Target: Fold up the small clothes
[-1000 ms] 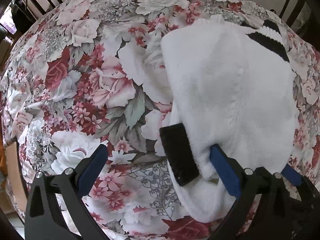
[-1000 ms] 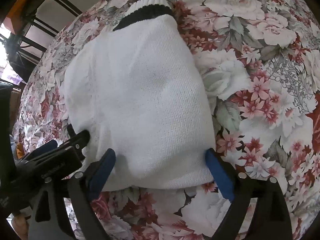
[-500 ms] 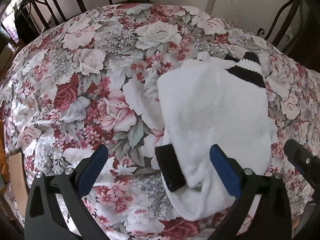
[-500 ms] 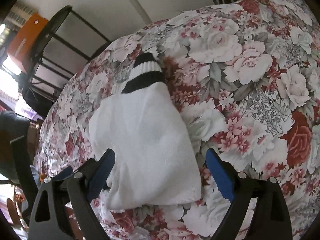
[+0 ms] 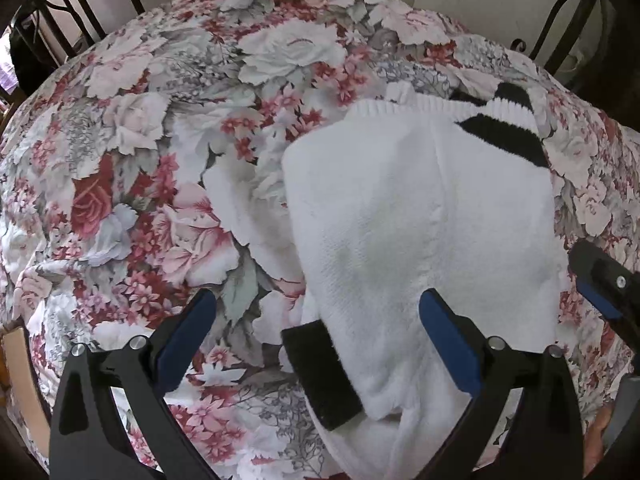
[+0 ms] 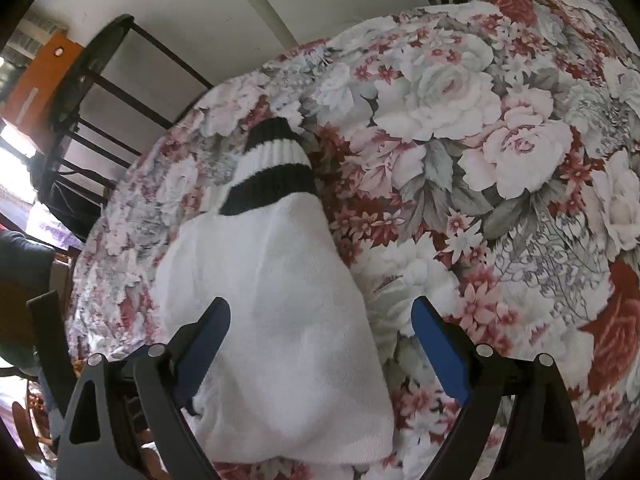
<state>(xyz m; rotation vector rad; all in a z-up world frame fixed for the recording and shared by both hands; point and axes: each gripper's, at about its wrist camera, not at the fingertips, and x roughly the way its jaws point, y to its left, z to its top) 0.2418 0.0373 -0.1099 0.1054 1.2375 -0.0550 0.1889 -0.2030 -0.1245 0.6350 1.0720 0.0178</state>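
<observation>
Left claw: my left claw (image 5: 312,322) was wide open; I held nothing in it; its blue fingers (image 5: 184,334) stood far apart over the near end of the white sweater (image 5: 420,232); I could not tell if they touched the cloth.

Right claw: my right claw (image 6: 320,328) was wide open too; nothing was held in it; its blue fingers (image 6: 438,346) stood far apart over the near end of the sweater; I could not tell if they touched it.

Sweater: it lay folded on the flowery cloth (image 5: 160,168); it was flat and mostly smooth; it sat to the right side in my left view and to the left side in my right view.

Far cuff: a cuff with black and white bands (image 6: 276,168) stuck out at the far end of the sweater.

Near cuff: a black cuff (image 5: 320,372) poked out from under the near edge, between my left claw's fingers.

Other claw seen: my right claw showed at the right edge of my left view, just beside the sweater.
</observation>
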